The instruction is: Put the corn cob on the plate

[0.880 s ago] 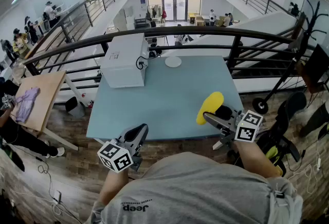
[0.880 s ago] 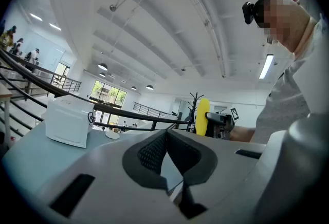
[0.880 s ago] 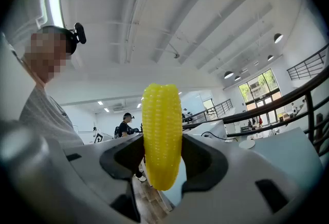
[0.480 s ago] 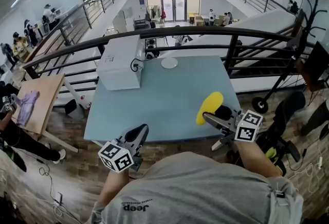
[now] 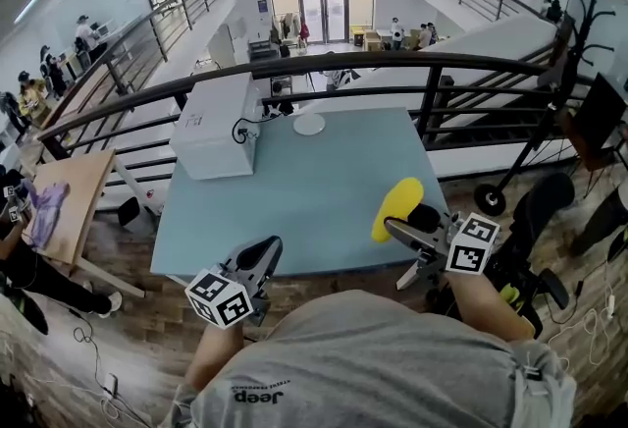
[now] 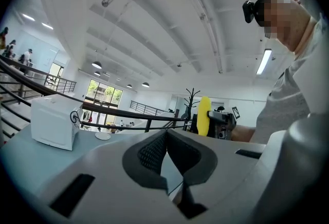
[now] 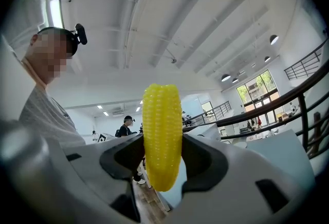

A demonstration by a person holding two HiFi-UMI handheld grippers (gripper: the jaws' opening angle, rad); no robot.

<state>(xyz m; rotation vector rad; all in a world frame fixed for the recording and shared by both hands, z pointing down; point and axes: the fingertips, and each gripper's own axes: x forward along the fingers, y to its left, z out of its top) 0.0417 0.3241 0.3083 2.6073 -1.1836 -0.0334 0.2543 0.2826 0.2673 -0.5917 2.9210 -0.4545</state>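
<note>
The corn cob (image 5: 396, 205) is gripped by the right tool (image 5: 402, 223). The jaws are pressed on its two sides, and it is held upright with its top and bottom sticking out. It is held over the near edge of the counter (image 5: 294, 210), well apart from the plate (image 5: 309, 124), which is set at the far edge. The left tool (image 5: 257, 261) is closed with nothing in it, on the near side too, well apart from the plate. A white box (image 5: 211, 127) is seen near the plate, to its left.

The step in hand is judged to be the carry to the plate. The cob should be lifted a little, so the counter is not bumped on the way. A firm grip is needed, because a round cob can slip. The cob should be brought low over the middle of the plate and laid on its side before it is let go. If it is dropped from high up, it may roll off the small plate. The box beside the plate should not be touched.
</note>
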